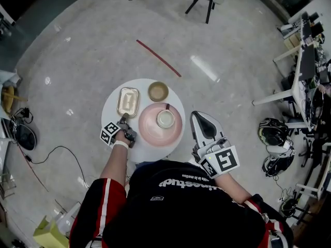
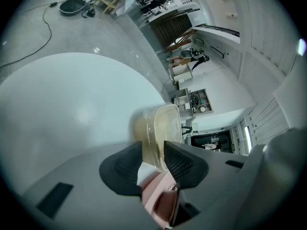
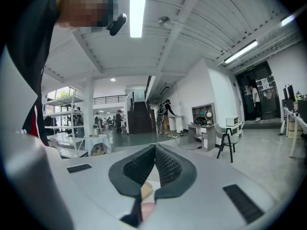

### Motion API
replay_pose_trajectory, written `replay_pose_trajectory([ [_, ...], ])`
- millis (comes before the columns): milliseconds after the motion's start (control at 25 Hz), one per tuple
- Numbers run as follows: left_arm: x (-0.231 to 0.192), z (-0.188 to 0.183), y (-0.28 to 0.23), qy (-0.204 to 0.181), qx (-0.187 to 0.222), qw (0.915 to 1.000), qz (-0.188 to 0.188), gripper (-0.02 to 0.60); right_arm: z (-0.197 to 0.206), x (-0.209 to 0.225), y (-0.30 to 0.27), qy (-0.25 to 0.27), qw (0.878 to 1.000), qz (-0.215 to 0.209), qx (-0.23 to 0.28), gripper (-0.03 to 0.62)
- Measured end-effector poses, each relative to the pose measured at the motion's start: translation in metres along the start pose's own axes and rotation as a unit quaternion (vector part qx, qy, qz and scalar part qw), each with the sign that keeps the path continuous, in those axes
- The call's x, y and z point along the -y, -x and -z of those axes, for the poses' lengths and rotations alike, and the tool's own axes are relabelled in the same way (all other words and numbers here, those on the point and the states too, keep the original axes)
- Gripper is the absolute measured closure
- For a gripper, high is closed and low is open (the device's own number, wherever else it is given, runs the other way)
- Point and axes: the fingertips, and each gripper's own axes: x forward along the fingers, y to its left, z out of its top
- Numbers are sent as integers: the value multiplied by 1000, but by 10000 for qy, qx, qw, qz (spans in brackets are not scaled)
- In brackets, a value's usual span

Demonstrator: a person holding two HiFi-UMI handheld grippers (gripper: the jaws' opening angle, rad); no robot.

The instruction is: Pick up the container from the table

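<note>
While the container point(image 1: 128, 101) lies at ten o'clock on the round table point(image 1: 110, 111), neither gripper clamps it.
Left gripper point(image 1: 124, 121): jaws apart at its six-o'clock end. Right gripper point(image 1: 198, 115): jaws together, off-table at three o'clock.

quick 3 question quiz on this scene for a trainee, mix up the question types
1. True or false: the cup stands on the plate.
2. What reaches in between the left tongs? A) the cup B) the container C) nothing
3. Fill in: the right tongs, held off the table, are ____.

Key: 1 true; 2 B; 3 shut
</note>
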Motion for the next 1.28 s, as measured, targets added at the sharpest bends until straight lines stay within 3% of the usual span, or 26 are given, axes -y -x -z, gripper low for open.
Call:
replay_pose_trajectory([
  [680, 1, -3, 7, 271, 150, 9994, 167, 514, 0, -8, -2, 10, 10000, 9, -88, 579],
  [1280, 7, 4, 20, 206, 9, 9996, 204, 529, -4, -8, 15, -67, 9999, 121, -55, 579],
])
